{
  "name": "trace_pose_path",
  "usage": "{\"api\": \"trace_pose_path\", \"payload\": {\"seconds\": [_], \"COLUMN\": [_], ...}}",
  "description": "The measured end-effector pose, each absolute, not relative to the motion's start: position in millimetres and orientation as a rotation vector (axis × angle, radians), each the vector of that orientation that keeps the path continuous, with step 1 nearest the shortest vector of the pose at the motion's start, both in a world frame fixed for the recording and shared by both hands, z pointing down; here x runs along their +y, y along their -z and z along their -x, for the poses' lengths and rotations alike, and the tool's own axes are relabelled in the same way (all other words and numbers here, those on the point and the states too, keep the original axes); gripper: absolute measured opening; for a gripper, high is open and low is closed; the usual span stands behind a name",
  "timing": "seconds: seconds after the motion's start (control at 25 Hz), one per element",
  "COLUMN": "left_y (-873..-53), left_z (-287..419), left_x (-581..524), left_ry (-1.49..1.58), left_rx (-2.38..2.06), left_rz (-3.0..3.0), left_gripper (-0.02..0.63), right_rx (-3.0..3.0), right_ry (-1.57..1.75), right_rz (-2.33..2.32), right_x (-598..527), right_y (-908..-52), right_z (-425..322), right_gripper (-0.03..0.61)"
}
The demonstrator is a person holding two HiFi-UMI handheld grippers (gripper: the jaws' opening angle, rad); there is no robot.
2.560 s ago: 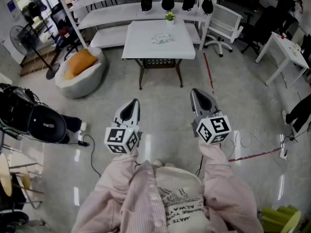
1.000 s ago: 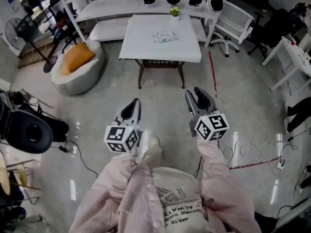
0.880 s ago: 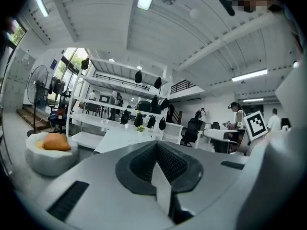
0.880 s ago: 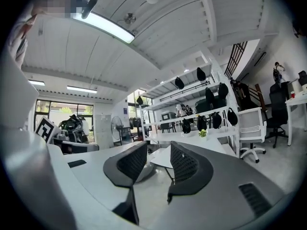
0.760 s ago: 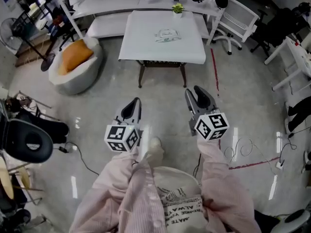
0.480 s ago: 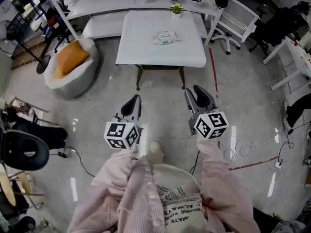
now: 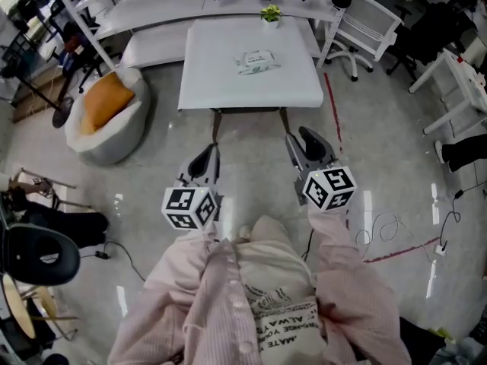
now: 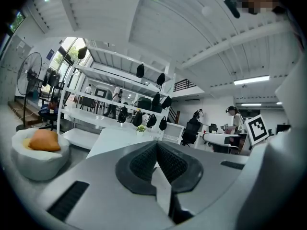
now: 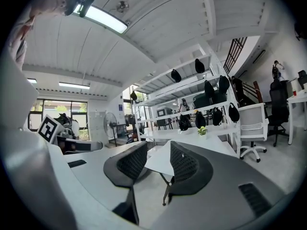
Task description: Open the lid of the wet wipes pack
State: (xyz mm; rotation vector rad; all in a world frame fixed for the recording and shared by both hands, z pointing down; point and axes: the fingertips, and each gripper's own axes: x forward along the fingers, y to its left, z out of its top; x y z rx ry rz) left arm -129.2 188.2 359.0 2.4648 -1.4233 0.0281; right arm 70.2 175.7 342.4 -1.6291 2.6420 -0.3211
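Your left gripper [image 7: 205, 160] is pressed shut, right gripper [image 7: 305, 141] spread and empty, both mid-frame over open floor just short of the table [image 7: 221, 86] edge, wipes pack [image 7: 254, 61] mid-table at top centre, beanbag [image 7: 103, 120] left, chair [image 7: 364, 23] upper right.

- Cream cloth [image 7: 283, 310] on the person's front: dark print, upside down from the head view; only "MATE" and "ALWA" can be partly made out.
- Wet wipes pack [image 7: 253, 61]: its label is too small to read.
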Motion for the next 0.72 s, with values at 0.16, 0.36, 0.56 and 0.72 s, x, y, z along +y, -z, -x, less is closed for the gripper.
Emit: {"api": "trace_pose_path", "payload": {"seconds": [0.16,0.36,0.56,0.72], "left_y": [-363,-373,-381,-384], "left_z": [133,141,141,136], "left_x": [178,152,105,56], "left_ry": [-0.034,-0.037,-0.037,-0.045], "left_rx": [-1.423,-1.446,-1.458,-1.461], "left_rz": [-2.456,-2.424,-2.408,-2.396], "left_gripper": [0.000,0.000,0.000,0.000], "right_rx": [2.639,2.641,2.656,2.687], "right_ry": [0.330,0.345,0.365,0.369], "right_rz": [1.636,1.630,1.607,1.590], "right_x": [161,131,80,28], "right_y": [-346,-354,-365,-371], "right_z": [-69,-68,-68,-68], "right_gripper": [0.120,0.120,0.120,0.120]}}
